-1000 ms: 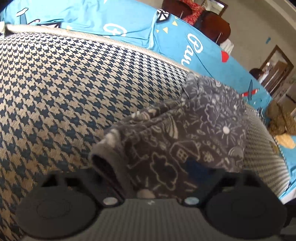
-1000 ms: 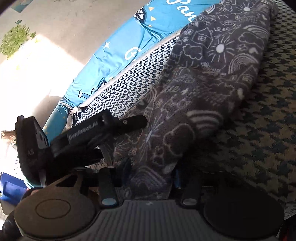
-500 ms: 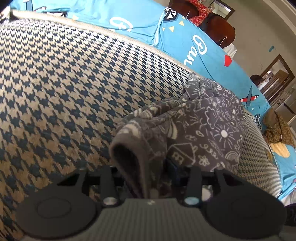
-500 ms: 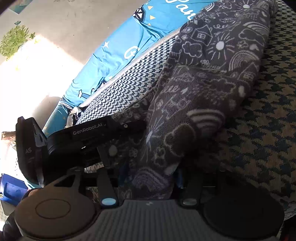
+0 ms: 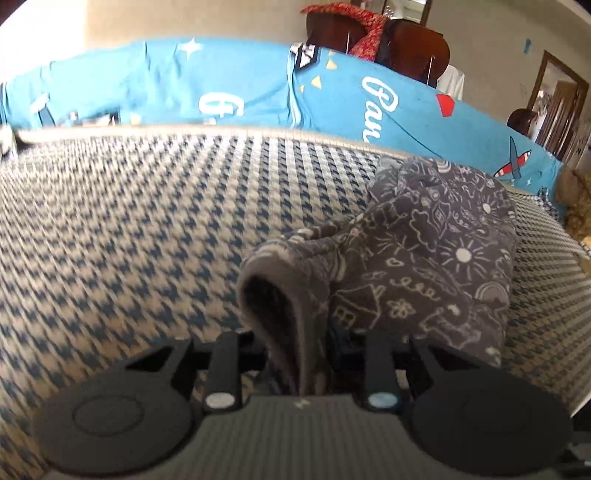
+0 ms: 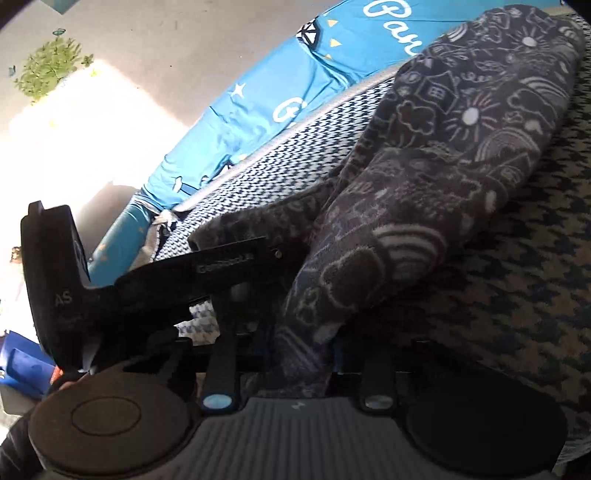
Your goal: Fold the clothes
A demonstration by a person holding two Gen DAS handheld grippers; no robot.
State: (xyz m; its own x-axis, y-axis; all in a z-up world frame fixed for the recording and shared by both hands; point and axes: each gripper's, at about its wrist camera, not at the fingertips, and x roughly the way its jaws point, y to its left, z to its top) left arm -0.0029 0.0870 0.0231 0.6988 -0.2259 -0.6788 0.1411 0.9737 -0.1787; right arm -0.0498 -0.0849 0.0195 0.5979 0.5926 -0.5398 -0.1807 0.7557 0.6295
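A dark grey fleece garment (image 5: 436,258) printed with white doodles of suns, houses and clouds lies bunched on a houndstooth cloth (image 5: 147,229). My left gripper (image 5: 301,354) is shut on a folded edge of it, the fold sticking up between the fingers. In the right wrist view the same garment (image 6: 443,155) stretches away to the upper right. My right gripper (image 6: 303,354) is shut on its near end. The left gripper's black body (image 6: 155,280) shows at the left of that view, holding a neighbouring part of the cloth.
A bright blue printed sheet (image 5: 240,88) runs along the far edge of the houndstooth cloth. Dark wooden furniture with a red cloth (image 5: 369,33) stands behind it. A doorway (image 5: 557,103) is at far right. Sunlit floor (image 6: 74,140) lies left of the bed.
The left gripper has lifted and tilted, so more of the blue sheet and room show. The gripped fold now stands between its fingers. The right gripper has drawn closer to the left one.
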